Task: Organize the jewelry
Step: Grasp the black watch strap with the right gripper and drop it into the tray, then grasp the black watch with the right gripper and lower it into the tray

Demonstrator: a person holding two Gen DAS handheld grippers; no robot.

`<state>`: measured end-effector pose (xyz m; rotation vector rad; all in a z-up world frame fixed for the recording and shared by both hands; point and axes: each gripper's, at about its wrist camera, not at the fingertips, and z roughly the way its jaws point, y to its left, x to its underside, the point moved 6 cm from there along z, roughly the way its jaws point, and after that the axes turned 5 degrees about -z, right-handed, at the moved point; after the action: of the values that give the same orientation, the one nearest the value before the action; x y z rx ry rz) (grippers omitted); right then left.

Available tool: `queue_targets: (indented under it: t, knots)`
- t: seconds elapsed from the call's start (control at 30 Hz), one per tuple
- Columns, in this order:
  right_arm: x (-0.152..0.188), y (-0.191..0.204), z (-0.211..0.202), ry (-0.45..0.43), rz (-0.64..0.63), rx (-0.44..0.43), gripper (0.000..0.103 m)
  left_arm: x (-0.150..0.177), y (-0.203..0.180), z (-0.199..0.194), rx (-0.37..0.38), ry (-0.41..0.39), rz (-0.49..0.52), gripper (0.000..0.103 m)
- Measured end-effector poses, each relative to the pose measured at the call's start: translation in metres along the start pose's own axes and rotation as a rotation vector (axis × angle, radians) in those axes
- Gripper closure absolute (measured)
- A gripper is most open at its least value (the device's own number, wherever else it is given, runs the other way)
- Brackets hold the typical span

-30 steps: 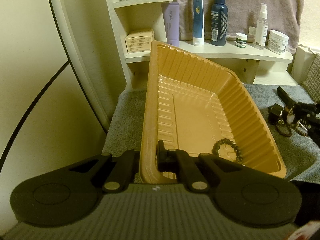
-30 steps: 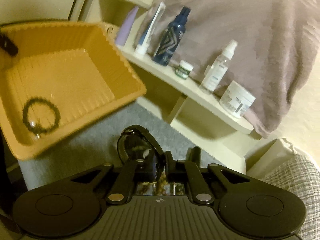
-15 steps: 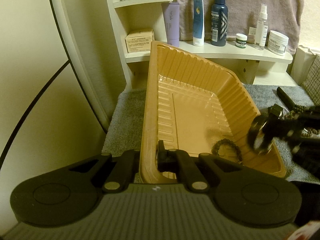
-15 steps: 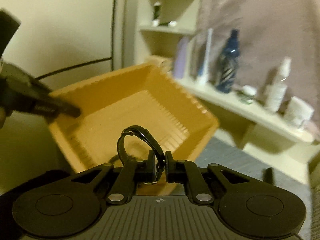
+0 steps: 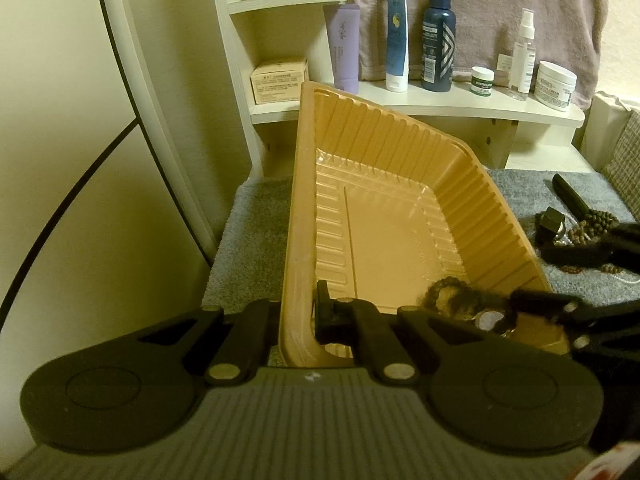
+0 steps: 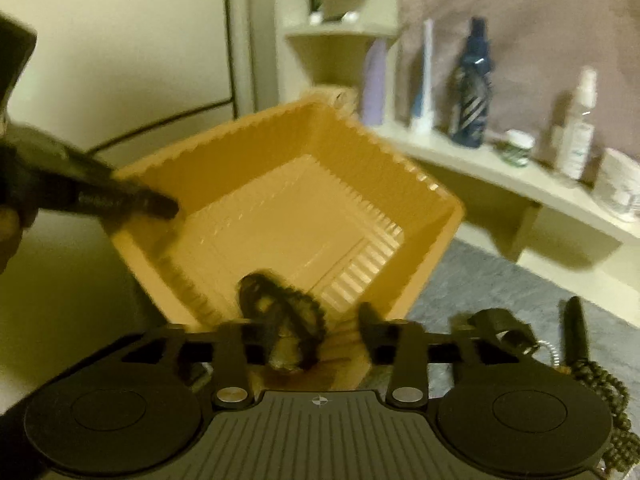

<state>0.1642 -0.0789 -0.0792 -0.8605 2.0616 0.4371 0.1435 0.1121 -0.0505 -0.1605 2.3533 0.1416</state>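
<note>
Left tool [image 5: 298,320] clamped the orange tray's [image 5: 294,216] rim; right tool [image 6: 304,322] was opening, watch [image 6: 280,320] (blurry) between its fingers.

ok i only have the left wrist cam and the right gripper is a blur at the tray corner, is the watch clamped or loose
observer: loose, it looks. In the right wrist view the right gripper's jaws are opening, and the watch sits between them over the tray with neither pad pressing on it.
operator: what else is on the mat near it
observer: a dark strap with a metal ring lies on the grey mat just past its right finger.
</note>
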Motion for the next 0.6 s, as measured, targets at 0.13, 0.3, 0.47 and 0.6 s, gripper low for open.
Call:
queue_targets:
  t: [0.13,0.3,0.47,0.6]
  knots:
    - [0.006,-0.026,-0.017,-0.037,0.091,0.098,0.055,0.0,0.0,0.0,0.001,-0.001,0.001,0.1]
    - [0.027,-0.063,-0.017,0.011,0.196,0.217,0.055,0.0,0.0,0.0,0.001,-0.002,0.004,0.1]
    - [0.029,-0.079,-0.013,0.017,0.222,0.253,0.055,0.0,-0.001,0.0,-0.001,-0.004,0.007,0.1]
    - [0.028,-0.079,0.0,0.036,0.219,0.233,0.055,-0.001,-0.001,0.0,-0.001,-0.004,0.009,0.1]
